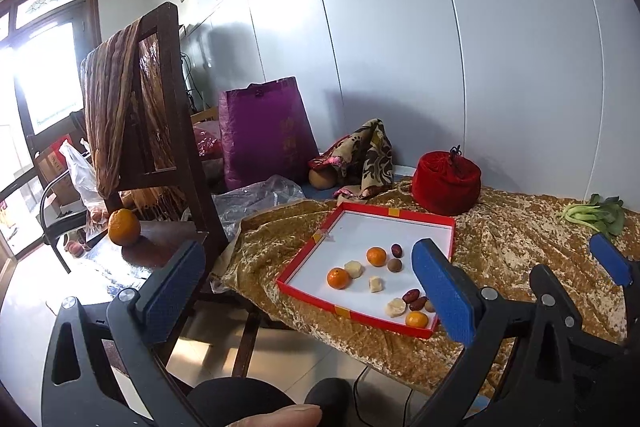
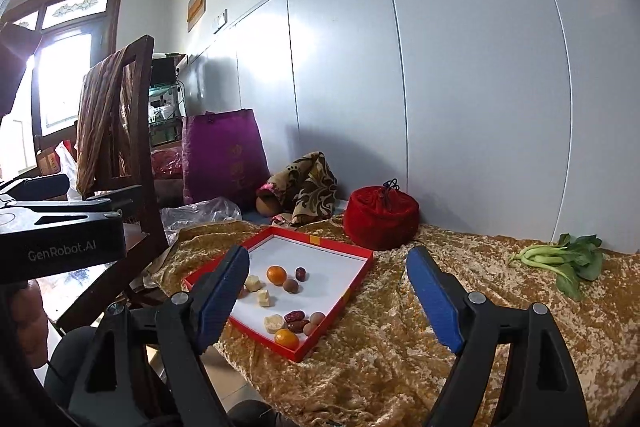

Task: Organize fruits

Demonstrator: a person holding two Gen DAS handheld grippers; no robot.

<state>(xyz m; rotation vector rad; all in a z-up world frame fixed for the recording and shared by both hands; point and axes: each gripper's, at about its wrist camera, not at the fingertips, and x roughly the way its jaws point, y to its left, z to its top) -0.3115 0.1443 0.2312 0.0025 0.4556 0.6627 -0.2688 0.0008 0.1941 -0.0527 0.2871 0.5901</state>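
Fruit sitting in the red tray (image 1: 308, 259), both grippers wide open and empty.
Left gripper (image 1: 308, 291) and right gripper (image 2: 328, 295) hover near it; inside: three oranges (image 1: 376, 255), three dates (image 1: 411, 295), one more orange (image 1: 124, 227) on the chair beside it.

A: Left hand-held gripper (image 1: 308, 291)?
B: Jaws spread wide, blue pads bare, nothing held; a fingertip (image 1: 280, 415) shows at its base.
A: Right hand-held gripper (image 2: 328, 291)?
B: Likewise spread wide, holding nothing.

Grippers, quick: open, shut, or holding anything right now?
Left gripper: open, holding nothing.
Right gripper: open, holding nothing.
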